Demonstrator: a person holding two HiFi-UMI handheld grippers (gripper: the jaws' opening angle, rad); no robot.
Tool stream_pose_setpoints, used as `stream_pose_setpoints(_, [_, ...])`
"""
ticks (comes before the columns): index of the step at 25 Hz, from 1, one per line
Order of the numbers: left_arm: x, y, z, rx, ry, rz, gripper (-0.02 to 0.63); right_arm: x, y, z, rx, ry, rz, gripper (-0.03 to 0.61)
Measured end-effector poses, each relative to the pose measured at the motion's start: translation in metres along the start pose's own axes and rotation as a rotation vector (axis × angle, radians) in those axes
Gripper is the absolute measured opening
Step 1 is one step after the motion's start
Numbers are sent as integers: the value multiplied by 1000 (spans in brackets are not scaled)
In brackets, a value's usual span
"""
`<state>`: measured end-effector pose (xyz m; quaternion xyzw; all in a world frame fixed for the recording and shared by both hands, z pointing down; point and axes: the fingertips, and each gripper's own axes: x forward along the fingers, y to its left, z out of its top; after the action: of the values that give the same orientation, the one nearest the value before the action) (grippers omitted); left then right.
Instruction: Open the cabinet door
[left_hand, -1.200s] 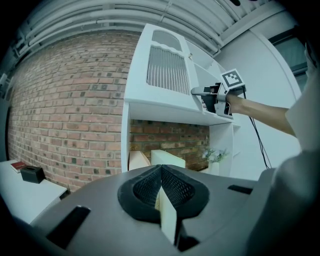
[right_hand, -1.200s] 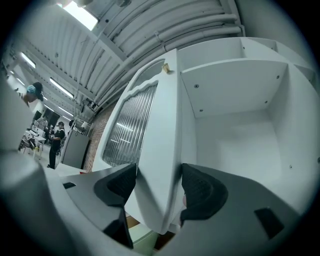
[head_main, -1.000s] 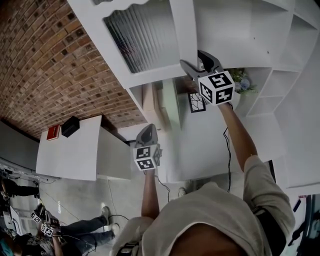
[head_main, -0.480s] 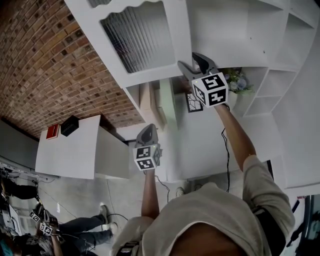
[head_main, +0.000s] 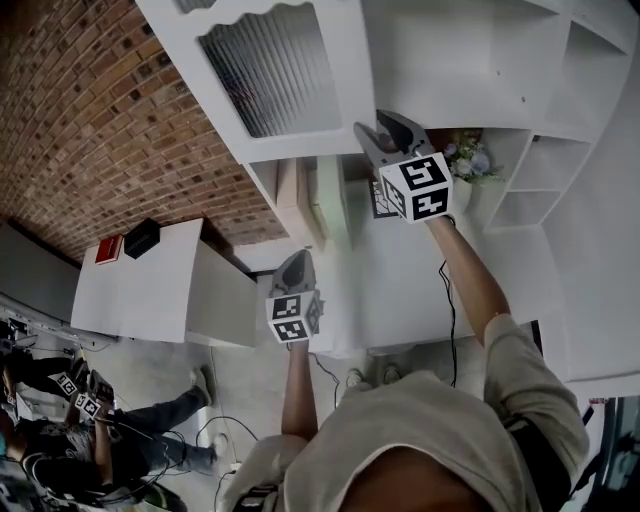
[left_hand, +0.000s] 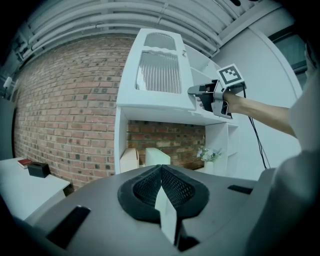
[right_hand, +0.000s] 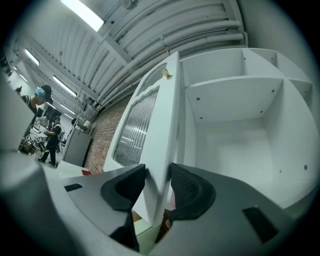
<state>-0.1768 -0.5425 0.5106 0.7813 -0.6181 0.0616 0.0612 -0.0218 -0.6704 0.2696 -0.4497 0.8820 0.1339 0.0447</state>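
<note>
The white cabinet door (head_main: 290, 75) with its ribbed glass pane stands swung out from the white cabinet (head_main: 470, 60). My right gripper (head_main: 378, 125) is at the door's free edge, held high on an outstretched arm. In the right gripper view the door edge (right_hand: 162, 115) runs between the jaws of the right gripper (right_hand: 157, 182), which are closing, and both pads touch it. The left gripper view shows the door (left_hand: 157, 75) and the right gripper (left_hand: 192, 91) from below. My left gripper (head_main: 295, 262) hangs lower, apart from the cabinet, and its pads (left_hand: 150, 185) meet, shut.
A vase of flowers (head_main: 468, 160) and a framed picture (head_main: 385, 200) stand in the open shelf below. Pale boxes (left_hand: 145, 160) sit in the lower compartment. A white table (head_main: 140, 300) with a black box (head_main: 142, 238) stands by the brick wall (head_main: 80, 120). People (head_main: 90, 440) are at the lower left.
The door has swung further out from the cabinet. My right gripper has moved left along with its edge, and its jaws have narrowed onto it. The left gripper has hardly shifted.
</note>
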Motion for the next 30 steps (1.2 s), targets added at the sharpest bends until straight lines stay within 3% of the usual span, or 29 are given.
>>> stream_pose_setpoints(6, [-27,-3,-12,-8,-7,19,28,-20,17,4,-1,-3,9,155])
stream_pose_setpoints(30, [-150,15,-28,13,-24,-51,28,-95,115,39,8,11,-68,97])
